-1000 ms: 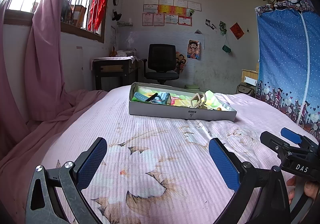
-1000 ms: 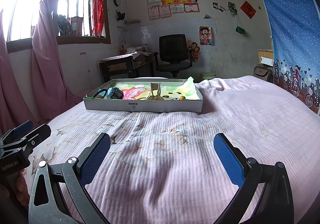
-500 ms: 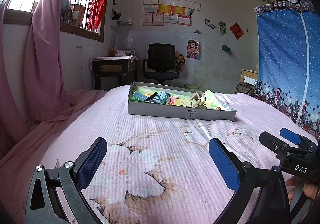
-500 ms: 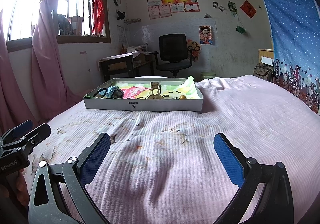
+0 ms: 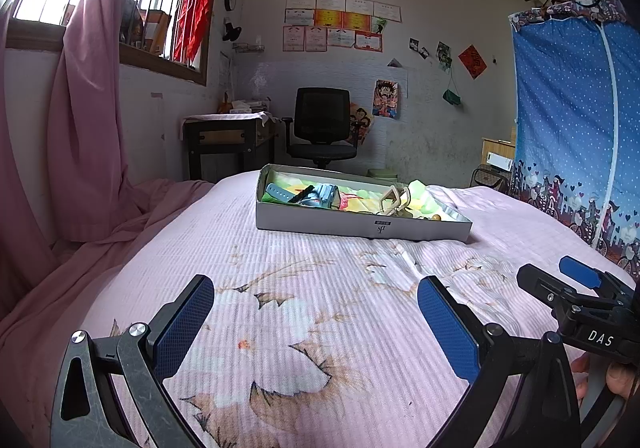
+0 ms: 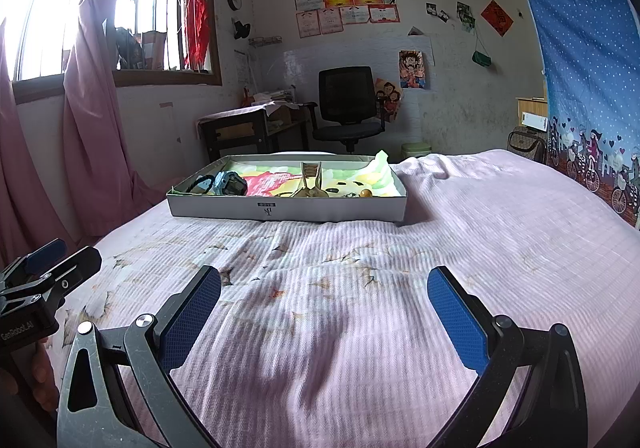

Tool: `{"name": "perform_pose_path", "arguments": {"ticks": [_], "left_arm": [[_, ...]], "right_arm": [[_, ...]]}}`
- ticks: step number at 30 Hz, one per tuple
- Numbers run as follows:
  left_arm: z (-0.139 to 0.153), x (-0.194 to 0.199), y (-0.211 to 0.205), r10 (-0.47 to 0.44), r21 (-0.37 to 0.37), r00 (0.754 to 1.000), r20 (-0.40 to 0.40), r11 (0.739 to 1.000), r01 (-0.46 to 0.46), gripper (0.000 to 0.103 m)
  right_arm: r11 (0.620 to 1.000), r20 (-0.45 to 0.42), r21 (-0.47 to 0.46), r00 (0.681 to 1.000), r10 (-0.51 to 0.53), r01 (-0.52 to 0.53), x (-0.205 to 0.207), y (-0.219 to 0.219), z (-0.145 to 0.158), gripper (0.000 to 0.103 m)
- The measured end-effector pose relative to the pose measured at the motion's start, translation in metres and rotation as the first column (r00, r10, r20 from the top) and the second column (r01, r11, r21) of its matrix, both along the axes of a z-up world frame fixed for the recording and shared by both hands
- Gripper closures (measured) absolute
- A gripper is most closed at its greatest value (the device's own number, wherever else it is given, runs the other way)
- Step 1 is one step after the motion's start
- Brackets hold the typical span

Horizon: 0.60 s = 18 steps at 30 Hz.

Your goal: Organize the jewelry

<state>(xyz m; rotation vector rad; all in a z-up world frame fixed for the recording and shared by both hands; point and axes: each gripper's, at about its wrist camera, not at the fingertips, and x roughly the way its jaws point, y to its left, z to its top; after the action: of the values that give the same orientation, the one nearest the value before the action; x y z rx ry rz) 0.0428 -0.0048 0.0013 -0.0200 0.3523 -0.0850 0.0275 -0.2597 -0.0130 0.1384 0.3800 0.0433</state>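
Note:
A shallow white box [image 5: 362, 226] [image 6: 286, 208] sits on the pink bedspread, well ahead of both grippers. Inside it lie a blue-grey watch [image 5: 322, 195] [image 6: 228, 184], a beige hair claw [image 5: 394, 202] [image 6: 310, 184], a small amber bead [image 6: 366, 192] and other small pieces on colourful paper. My left gripper [image 5: 316, 314] is open above the bedspread with nothing between its fingers. My right gripper [image 6: 324, 302] is open too and holds nothing; it also shows at the right edge of the left wrist view [image 5: 560, 280].
A pink curtain [image 5: 80, 128] hangs at the left by a barred window. Beyond the bed's far end stand a desk [image 5: 228, 144] and a black office chair [image 5: 322, 132]. A blue dotted fabric wardrobe [image 5: 576, 136] stands at the right.
Both views have drifted very slightly; the box sits a touch lower in the right wrist view. Both grippers remain open with nothing held.

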Motion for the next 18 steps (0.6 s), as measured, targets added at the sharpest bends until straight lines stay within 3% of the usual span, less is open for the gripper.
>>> {"name": "perform_pose_path", "arguments": {"ticks": [18], "left_arm": [[0.0005, -0.0004, -0.0018, -0.001, 0.002, 1.000, 0.002, 1.000, 0.001, 0.001]], "right_arm": [[1.000, -0.001, 0.001, 1.000, 0.000, 0.000, -0.0005, 0.0009, 0.0003, 0.001]]}}
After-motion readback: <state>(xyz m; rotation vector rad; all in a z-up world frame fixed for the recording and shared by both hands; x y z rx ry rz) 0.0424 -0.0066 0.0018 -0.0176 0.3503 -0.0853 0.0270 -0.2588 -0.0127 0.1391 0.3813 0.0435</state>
